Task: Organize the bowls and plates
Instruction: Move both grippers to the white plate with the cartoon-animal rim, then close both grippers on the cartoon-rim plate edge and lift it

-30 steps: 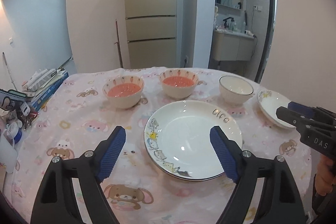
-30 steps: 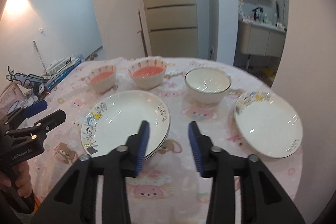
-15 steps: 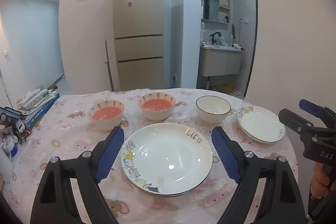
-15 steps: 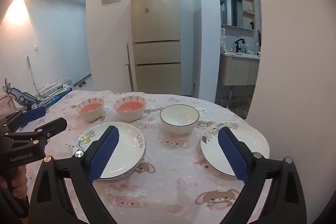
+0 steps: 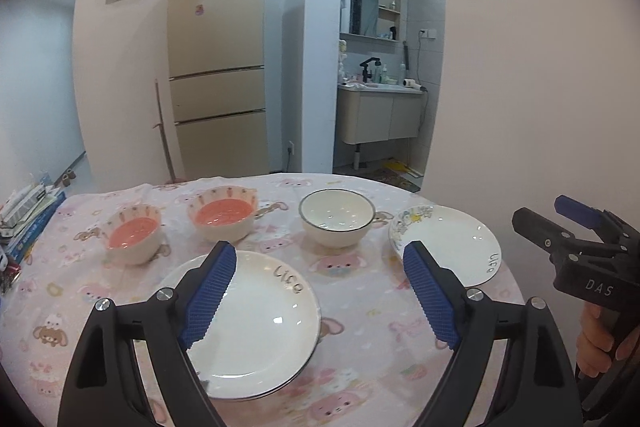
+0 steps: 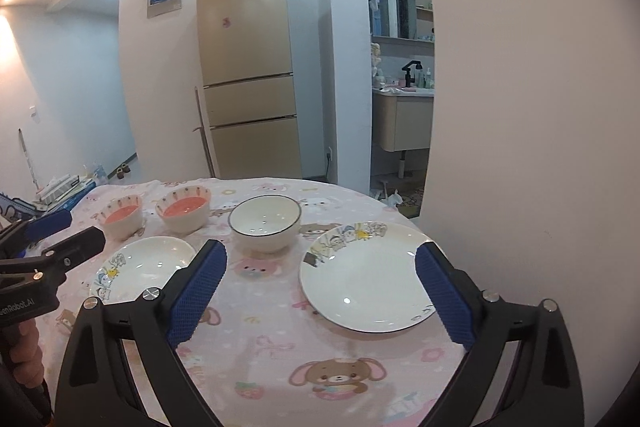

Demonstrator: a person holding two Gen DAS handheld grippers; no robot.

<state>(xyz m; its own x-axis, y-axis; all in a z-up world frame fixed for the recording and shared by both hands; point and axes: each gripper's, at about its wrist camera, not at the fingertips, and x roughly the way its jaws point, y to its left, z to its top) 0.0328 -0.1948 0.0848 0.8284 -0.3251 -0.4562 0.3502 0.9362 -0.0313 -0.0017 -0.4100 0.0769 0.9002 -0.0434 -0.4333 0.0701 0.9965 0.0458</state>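
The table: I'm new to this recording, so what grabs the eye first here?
Two pink-lined bowls sit at the far left of the pink cartoon tablecloth, with a white bowl to their right. In front lie two white plates, one left and one right. Both grippers, left and right, hover open and empty.

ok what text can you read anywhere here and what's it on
"DAS": right tool body.
"enRobot.AI", start cut off: left tool body.
"Life", handwritten, roughly: near plate rim and right plate rim.
Fridge brand and sticker: too small to read.
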